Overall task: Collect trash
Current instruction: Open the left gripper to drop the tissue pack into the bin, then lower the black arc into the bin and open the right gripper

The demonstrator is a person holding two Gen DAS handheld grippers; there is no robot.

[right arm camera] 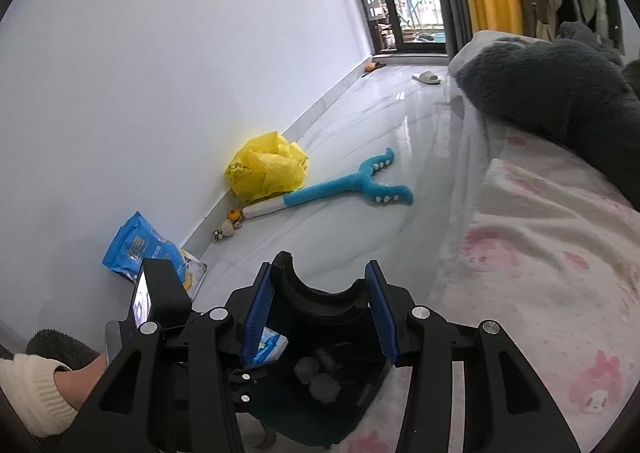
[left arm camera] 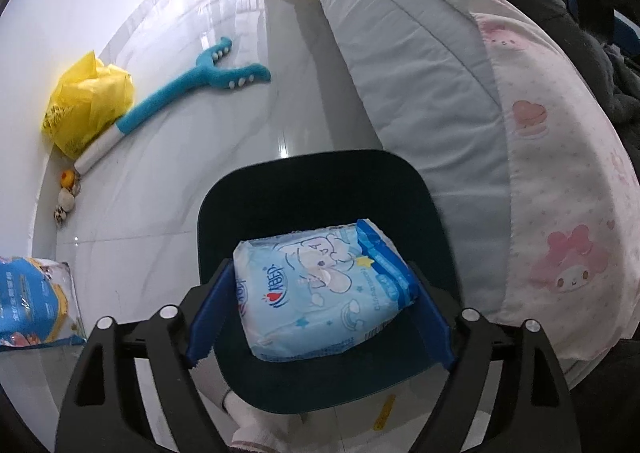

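In the left wrist view my left gripper (left arm camera: 320,313) is shut on a light blue tissue pack (left arm camera: 324,293), held over the open mouth of a dark trash bin (left arm camera: 320,181). In the right wrist view my right gripper (right arm camera: 318,317) grips the bin's black rim handle (right arm camera: 320,293) between its blue pads (right arm camera: 256,313). Grey crumpled wads (right arm camera: 316,377) lie inside the bin. A corner of the tissue pack (right arm camera: 270,347) shows at the bin's left, beside the left gripper's body.
The bed with pink-print sheet (left arm camera: 560,213) lies right of the bin. On the tiled floor by the wall lie a yellow plastic bag (left arm camera: 88,101), a blue plush toy (left arm camera: 192,85), small toys (left arm camera: 66,193) and a blue food bag (left arm camera: 32,301). A slipper (right arm camera: 427,77) lies far off.
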